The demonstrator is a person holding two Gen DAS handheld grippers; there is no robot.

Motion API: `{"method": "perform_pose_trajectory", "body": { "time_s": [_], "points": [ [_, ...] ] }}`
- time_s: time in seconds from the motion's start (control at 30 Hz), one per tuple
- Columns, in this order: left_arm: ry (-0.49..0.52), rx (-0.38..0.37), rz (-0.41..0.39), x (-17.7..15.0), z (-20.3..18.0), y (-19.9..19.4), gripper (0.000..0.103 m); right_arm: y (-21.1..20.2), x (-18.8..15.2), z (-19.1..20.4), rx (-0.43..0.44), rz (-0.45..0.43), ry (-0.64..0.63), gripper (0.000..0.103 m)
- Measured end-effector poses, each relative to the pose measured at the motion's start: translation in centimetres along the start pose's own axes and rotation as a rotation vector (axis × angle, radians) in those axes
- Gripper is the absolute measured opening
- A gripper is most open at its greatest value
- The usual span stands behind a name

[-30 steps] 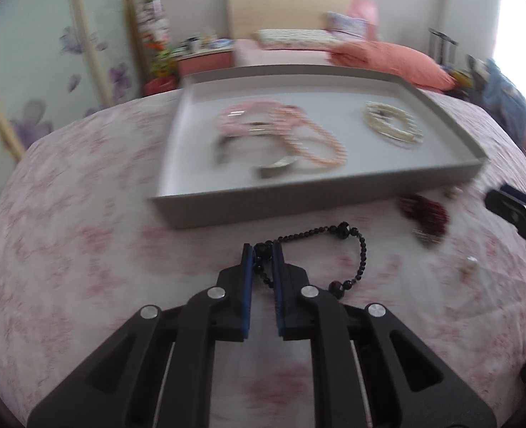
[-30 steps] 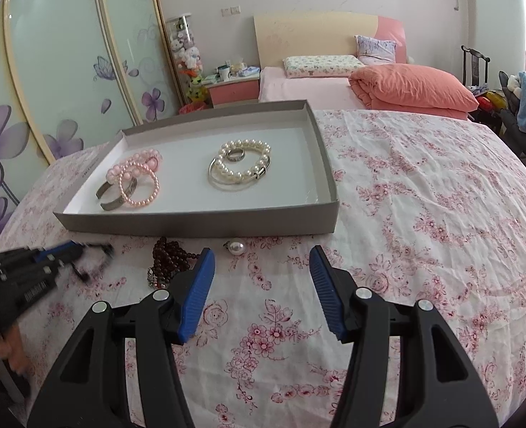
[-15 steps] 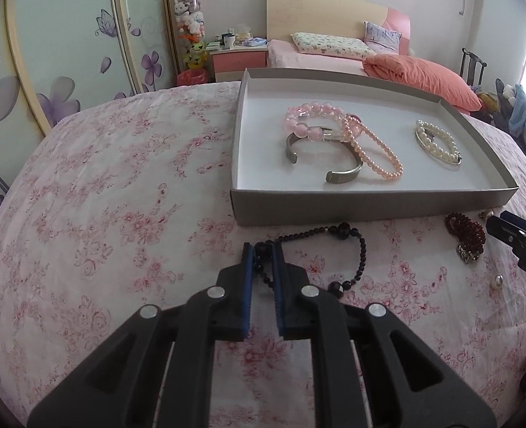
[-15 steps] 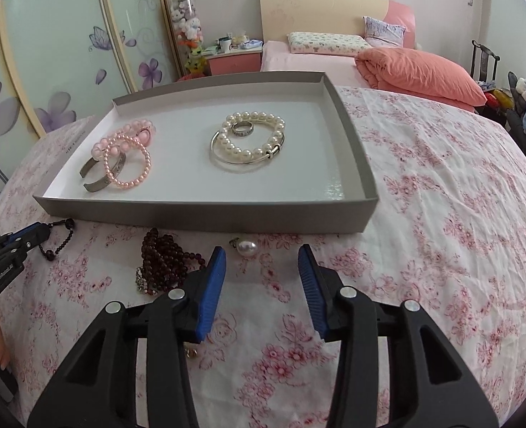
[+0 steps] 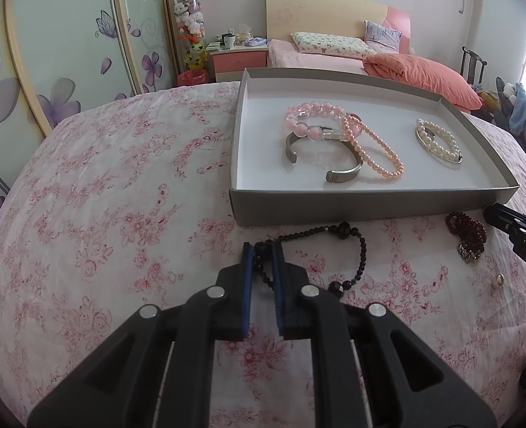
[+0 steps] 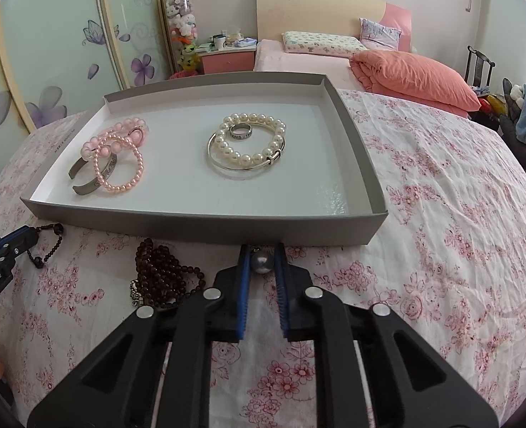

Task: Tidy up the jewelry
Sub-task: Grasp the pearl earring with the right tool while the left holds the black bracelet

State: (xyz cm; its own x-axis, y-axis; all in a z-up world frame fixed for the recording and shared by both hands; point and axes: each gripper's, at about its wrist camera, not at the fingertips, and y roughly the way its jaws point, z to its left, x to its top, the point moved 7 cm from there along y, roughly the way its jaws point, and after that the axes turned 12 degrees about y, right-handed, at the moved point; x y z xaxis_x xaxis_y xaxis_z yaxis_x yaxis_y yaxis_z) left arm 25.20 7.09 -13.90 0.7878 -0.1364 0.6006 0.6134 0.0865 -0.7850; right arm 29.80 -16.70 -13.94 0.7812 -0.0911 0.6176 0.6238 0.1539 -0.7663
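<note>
A grey tray [image 5: 370,205] [image 6: 206,223] on the floral bedspread holds pink bead bracelets [image 5: 313,119], a metal cuff [image 5: 345,174] and a white pearl bracelet [image 6: 250,139] with a ring. My left gripper [image 5: 262,249] is shut on a black bead bracelet [image 5: 348,235] lying just in front of the tray. My right gripper [image 6: 261,251] is shut on a grey pearl earring [image 6: 262,263] at the tray's front wall. A dark red bead bracelet [image 6: 159,274] [image 5: 468,232] lies on the spread between the grippers.
A small pearl stud [image 5: 499,279] lies on the spread at the right in the left wrist view. Behind the tray stand a bed with an orange duvet [image 6: 409,71], a pink nightstand [image 6: 227,59] and floral sliding doors [image 6: 49,53].
My right gripper moved forward to the tray's front wall and closed on the grey pearl earring. My left gripper stayed shut on the black bracelet while its view swung left.
</note>
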Motion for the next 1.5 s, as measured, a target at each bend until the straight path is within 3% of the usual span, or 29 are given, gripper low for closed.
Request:
{"method": "perform_pose_trajectory", "body": {
  "time_s": [0.4,1.5],
  "points": [
    [-0.007,-0.009,-0.003,0.0,-0.1,0.0,0.012,-2.0,-1.9,-2.2,-0.015,-0.004,-0.010,0.014],
    [-0.020,-0.025,-0.007,-0.2,0.3,0.0,0.012,-2.1,-2.0,-2.6,-0.001,0.001,0.009,0.014]
  ]
}}
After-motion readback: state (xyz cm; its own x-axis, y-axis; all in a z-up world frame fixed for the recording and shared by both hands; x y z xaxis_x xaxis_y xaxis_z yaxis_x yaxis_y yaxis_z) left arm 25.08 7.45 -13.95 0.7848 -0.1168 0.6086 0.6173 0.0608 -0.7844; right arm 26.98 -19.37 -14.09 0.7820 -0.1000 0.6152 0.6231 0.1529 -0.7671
